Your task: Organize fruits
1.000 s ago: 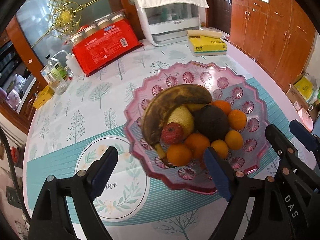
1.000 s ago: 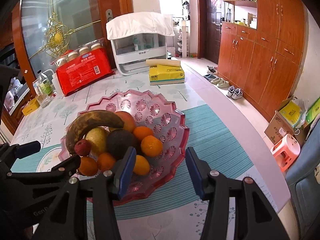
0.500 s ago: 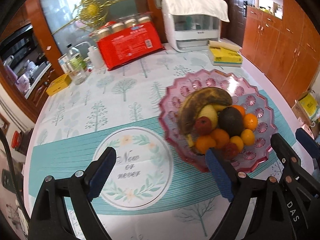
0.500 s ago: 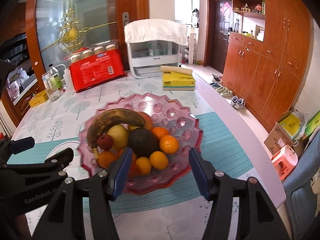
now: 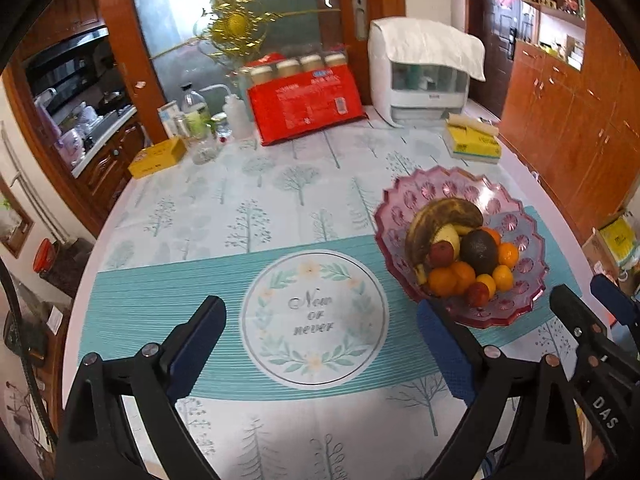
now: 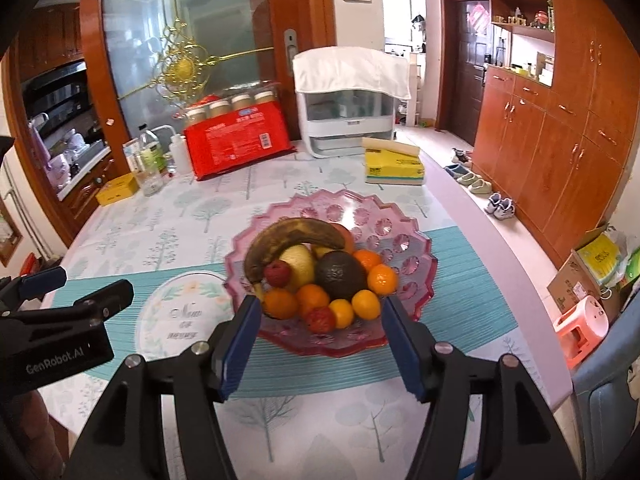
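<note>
Fruit bowl [image 6: 408,240] w/ banana [image 6: 292,236], avocado [image 6: 340,274], oranges: table ctr. L gripper [image 5: 320,344] & R gripper [image 6: 320,344]: jaws just widened, released, nothing between. Shoes [image 6: 500,206] at 3 o'clock: R view only.

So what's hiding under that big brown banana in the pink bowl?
Under the banana sit a yellow pear and a red fruit. Anything deeper in the bowl is covered.
</note>
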A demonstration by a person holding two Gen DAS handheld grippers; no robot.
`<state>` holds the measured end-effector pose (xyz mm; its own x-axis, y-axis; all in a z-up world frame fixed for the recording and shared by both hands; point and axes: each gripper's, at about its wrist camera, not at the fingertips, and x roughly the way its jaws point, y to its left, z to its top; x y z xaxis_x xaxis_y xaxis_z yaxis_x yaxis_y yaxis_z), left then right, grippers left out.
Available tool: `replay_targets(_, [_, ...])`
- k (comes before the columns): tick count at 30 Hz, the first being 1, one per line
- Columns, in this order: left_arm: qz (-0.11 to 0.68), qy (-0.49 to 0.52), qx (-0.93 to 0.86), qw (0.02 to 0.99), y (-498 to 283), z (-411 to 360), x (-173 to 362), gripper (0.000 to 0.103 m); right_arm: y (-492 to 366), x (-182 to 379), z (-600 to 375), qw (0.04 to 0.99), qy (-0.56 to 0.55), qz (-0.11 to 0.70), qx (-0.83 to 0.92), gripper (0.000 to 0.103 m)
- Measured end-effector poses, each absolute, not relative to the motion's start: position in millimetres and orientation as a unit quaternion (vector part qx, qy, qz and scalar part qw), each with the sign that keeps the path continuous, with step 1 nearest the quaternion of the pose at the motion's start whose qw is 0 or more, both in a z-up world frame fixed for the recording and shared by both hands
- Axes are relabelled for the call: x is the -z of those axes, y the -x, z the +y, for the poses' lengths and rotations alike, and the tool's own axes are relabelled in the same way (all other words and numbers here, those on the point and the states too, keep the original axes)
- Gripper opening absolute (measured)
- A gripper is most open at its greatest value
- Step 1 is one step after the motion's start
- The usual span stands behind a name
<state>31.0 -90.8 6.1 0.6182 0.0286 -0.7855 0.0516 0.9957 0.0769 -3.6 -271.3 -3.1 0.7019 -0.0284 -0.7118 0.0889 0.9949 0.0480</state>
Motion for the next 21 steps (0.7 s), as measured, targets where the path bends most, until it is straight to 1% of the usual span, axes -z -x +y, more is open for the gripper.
replay_targets(5, [0.448, -0.018, 0.004, 0.894, -20.5, -76.3, -17.9, 0.099, 12.4, -17.5, -266.0, 0.919, -0.056, 0.390, 0.008, 0.065])
replay_targets(12, [0.433, -0.015, -0.007, 0.901, -2.4, -69.9, -31.7, 0.099, 25.0, -38.6, -251.6, 0.924, -0.051, 0.379, -0.007, 0.072])
replay_targets(21, [0.439, -0.016, -0.015, 0.898, 4.1, -66.0, -32.5, 0.100, 29.0, -39.6, -235.2, 0.923, -0.032, 0.383, -0.023, 0.073])
